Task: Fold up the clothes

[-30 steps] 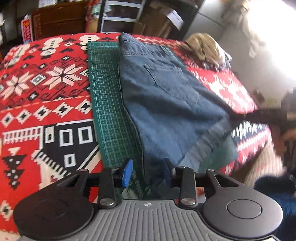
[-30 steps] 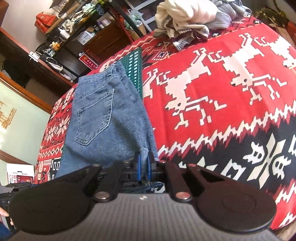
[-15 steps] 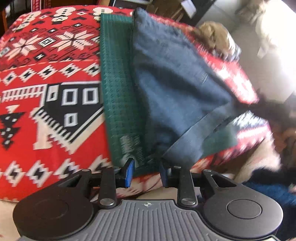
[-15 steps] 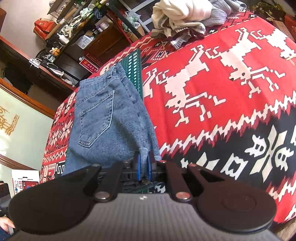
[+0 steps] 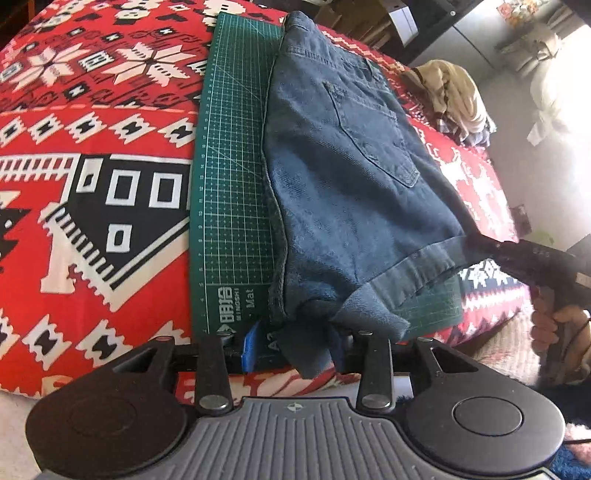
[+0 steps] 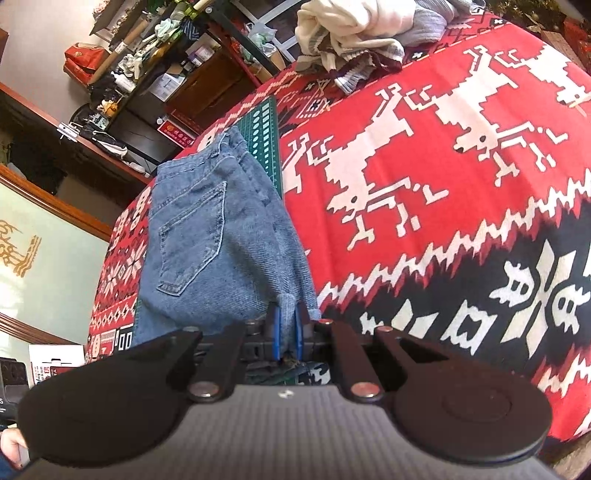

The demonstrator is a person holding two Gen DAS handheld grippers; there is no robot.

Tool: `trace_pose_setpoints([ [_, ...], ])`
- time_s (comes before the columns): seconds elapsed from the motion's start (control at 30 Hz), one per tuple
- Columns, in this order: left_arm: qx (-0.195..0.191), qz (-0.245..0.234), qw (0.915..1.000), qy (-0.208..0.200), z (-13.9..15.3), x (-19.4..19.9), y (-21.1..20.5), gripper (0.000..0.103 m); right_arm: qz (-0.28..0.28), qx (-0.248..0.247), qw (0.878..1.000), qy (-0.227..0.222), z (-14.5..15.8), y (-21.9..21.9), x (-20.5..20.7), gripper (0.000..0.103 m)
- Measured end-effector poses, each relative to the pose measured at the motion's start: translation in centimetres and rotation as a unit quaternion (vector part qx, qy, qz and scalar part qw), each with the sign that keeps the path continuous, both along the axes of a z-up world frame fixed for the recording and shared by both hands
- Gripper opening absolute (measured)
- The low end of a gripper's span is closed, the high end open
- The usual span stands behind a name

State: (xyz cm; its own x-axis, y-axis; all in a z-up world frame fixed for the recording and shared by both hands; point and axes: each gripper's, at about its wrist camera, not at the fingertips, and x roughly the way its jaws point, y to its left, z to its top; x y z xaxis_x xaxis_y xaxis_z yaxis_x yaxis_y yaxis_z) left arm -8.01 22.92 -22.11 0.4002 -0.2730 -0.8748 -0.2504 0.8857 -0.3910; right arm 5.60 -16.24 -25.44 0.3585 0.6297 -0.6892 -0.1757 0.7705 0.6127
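1. One pair of blue denim jeans (image 5: 343,177) lies folded on one green gridded cutting mat (image 5: 229,184), hem at the mat's near edge.
2. Right hand-held gripper (image 6: 287,328) is clamped on the hem; left hand-held gripper (image 5: 295,349) is spread wide around a hem corner.
3. Red patterned blanket (image 6: 461,192) lies bare rightward.

We see a red patterned blanket (image 6: 461,192), our green cutting mat (image 5: 229,192) on it, cluttered shelves (image 6: 166,74) behind, a red box (image 6: 83,59).

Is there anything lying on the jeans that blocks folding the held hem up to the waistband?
Nothing visible does. The jeans lie bare up to the waistband; the clothes pile sits apart on the blanket.
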Motion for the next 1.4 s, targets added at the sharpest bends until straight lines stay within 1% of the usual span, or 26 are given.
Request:
trace_pose_setpoints([
  [0.03,0.012,-0.009,0.9999,0.005,-0.2,0.2,-0.2,0.021,0.000,-0.002,1.000,-0.001,0.0,0.1,0.0,0.009],
  [0.07,0.028,-0.021,0.9993,0.010,-0.4,0.2,-0.4,0.012,0.000,-0.004,1.000,-0.002,0.0,0.1,0.0,0.008],
  [0.1,0.044,-0.032,0.9984,0.012,-0.5,0.1,-0.5,0.011,0.000,-0.006,1.000,-0.005,0.1,0.1,0.0,0.008],
  [0.13,0.045,-0.035,0.9983,0.010,-0.7,-0.3,-0.2,0.010,0.001,-0.011,1.000,-0.010,0.3,0.1,-0.1,0.008],
  [0.27,0.014,-0.011,0.9998,0.008,-1.1,-1.1,1.4,0.008,0.009,-0.031,0.999,-0.014,0.0,0.3,0.0,0.008],
  [0.5,0.017,0.000,0.9998,0.010,-0.7,-2.9,2.2,0.007,0.024,-0.040,0.999,-0.017,0.5,0.1,0.2,0.009],
  [0.53,0.009,0.009,0.9999,0.007,-0.5,-3.3,2.6,0.007,0.025,-0.036,0.999,-0.015,0.6,0.0,0.2,0.010],
  [0.57,-0.008,0.021,0.9997,0.000,-0.4,-3.7,3.1,0.007,0.025,-0.031,0.999,-0.010,0.6,-0.2,0.2,0.013],
  [0.6,-0.026,0.034,0.9990,-0.009,-0.1,-4.0,3.5,0.008,0.023,-0.029,0.999,-0.007,0.6,-0.4,0.3,0.014],
  [0.67,-0.053,0.055,0.9967,-0.028,0.4,-4.4,4.0,0.027,0.021,-0.030,0.999,-0.006,0.5,-0.7,0.3,0.019],
  [0.7,-0.060,0.059,0.9958,-0.037,0.6,-4.3,4.0,0.046,0.022,-0.030,0.999,-0.006,0.5,-0.7,0.4,0.020],
  [0.73,-0.063,0.060,0.9952,-0.043,0.8,-4.2,4.0,0.055,0.026,-0.029,0.999,-0.004,0.3,-0.7,0.5,0.022],
  [0.77,-0.060,0.057,0.9955,-0.045,0.8,-3.9,3.7,0.055,0.030,-0.028,0.999,0.000,0.2,-0.7,0.5,0.030],
  [0.8,-0.057,0.052,0.9959,-0.046,0.8,-3.6,3.4,0.056,0.036,-0.029,0.999,0.003,0.1,-0.5,0.6,0.033],
  [0.9,-0.051,0.035,0.9977,-0.027,-0.1,-2.2,2.4,0.057,0.053,-0.042,0.998,0.008,-0.5,0.4,0.8,0.034],
  [0.93,-0.049,0.029,0.9982,-0.019,-0.5,-1.6,2.1,0.056,0.058,-0.044,0.997,0.006,-0.5,0.6,0.8,0.029],
  [0.97,-0.048,0.027,0.9984,-0.010,-0.9,-1.2,1.9,0.054,0.062,-0.046,0.997,0.004,-0.4,0.8,0.8,0.020],
  [1.0,-0.051,0.027,0.9983,-0.004,-1.2,-1.0,1.7,0.044,0.066,-0.048,0.997,0.001,-0.4,1.0,0.8,0.018],
  [1.03,-0.049,0.025,0.9985,0.000,-1.4,-0.8,1.5,0.033,0.069,-0.052,0.996,-0.002,-0.2,1.1,0.7,0.015],
  [1.07,-0.040,0.019,0.9990,-0.003,-1.4,-0.7,1.3,0.031,0.071,-0.056,0.996,-0.006,-0.1,1.3,0.6,0.014],
  [1.1,-0.034,0.013,0.9993,-0.008,-1.2,-0.7,1.2,0.021,0.071,-0.054,0.996,-0.009,0.3,1.2,0.4,0.013],
  [1.13,-0.033,0.012,0.9993,-0.015,-0.9,-0.8,1.2,0.016,0.071,-0.051,0.996,-0.012,0.7,1.1,0.1,0.013],
  [1.17,-0.029,0.015,0.9992,-0.024,-0.4,-0.9,1.5,0.014,0.071,-0.048,0.996,-0.015,1.1,1.0,-0.2,0.012],
  [1.27,-0.013,0.034,0.9984,-0.043,0.4,-1.5,3.3,0.011,0.079,-0.014,0.997,0.003,1.8,0.7,-1.7,0.012],
  [1.33,-0.019,0.060,0.9974,-0.037,-0.2,-1.8,5.1,0.011,0.100,-0.013,0.995,0.015,1.4,1.3,-2.9,0.013],
  [1.4,-0.017,0.074,0.9968,-0.026,-0.7,-1.9,6.2,0.011,0.101,-0.018,0.994,0.022,0.9,1.7,-3.7,0.016],
])
